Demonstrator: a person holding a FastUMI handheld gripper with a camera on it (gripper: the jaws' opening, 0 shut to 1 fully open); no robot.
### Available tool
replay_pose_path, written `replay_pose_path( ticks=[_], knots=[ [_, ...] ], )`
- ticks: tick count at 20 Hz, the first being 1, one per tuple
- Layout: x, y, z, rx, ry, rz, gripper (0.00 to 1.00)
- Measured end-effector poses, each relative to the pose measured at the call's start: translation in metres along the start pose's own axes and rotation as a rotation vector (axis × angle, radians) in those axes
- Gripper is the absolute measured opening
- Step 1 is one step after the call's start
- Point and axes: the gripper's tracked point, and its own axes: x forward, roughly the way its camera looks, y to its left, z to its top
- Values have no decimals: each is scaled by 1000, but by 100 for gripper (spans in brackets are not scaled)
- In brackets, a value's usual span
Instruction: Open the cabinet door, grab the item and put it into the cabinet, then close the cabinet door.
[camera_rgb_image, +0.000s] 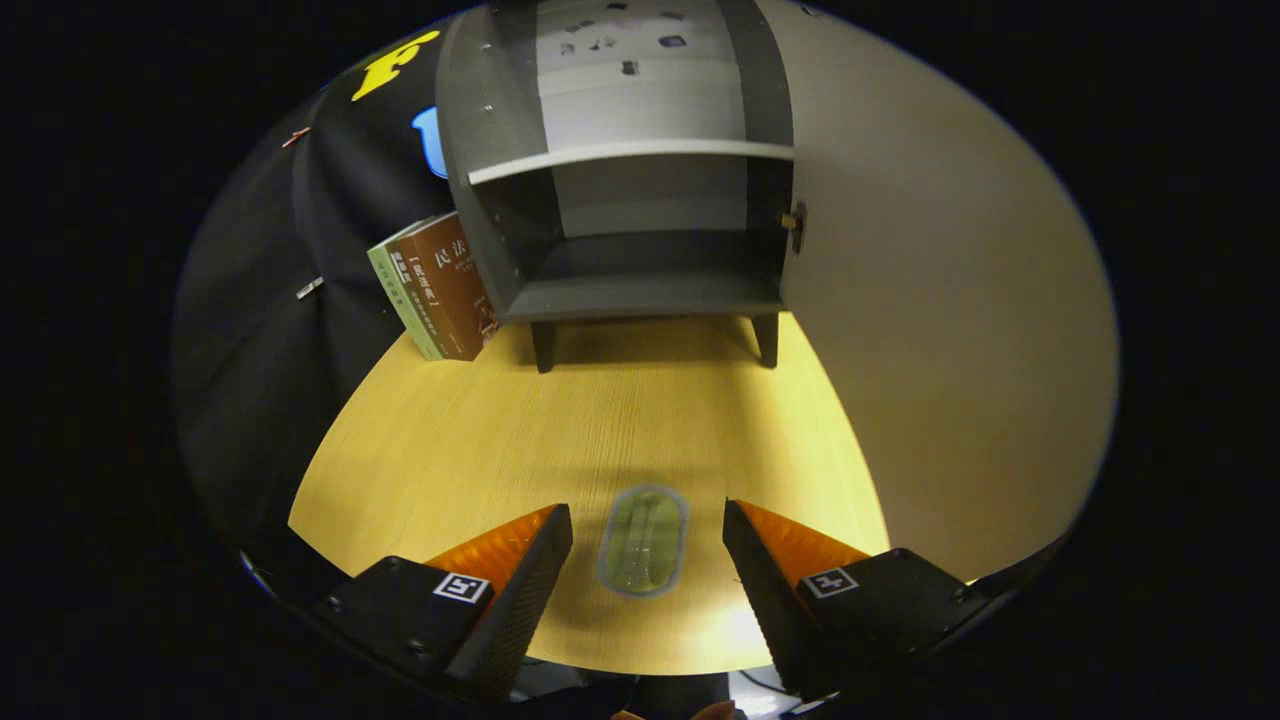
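Observation:
A grey cabinet (640, 200) stands at the far side of the wooden table (560, 420), its door (930, 330) swung wide open to the right. Inside are a light shelf (630, 155) and a bare lower compartment (640, 270). A small clear, greenish oval item (642, 540) lies flat on the table between my two fingers. My gripper (645, 545) is open, with a finger on each side of the item and a gap to both. Neither finger touches it.
Two books (440, 285) lean against the cabinet's left wall. The open door takes up the whole right side, reaching close to my right finger (770, 570). Black cloth hangs along the left and behind. The table's front edge runs just under my fingers.

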Motion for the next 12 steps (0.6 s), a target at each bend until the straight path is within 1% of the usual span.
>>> replay_pose_path(
  ticks=[3,4,5,6,8,9,11,12],
  knots=[
    [33,2,-14,8,52,-17,97],
    [45,8,-19,6,70,-13,99],
    [52,13,-23,4,93,-12,99],
    [67,11,-31,-5,109,-27,98],
    [84,7,-45,-8,155,-74,89],
    [90,5,-52,-1,173,-88,86],
    [95,5,-62,12,203,-108,76],
    [98,4,-69,-2,216,-117,69]
  ],
)
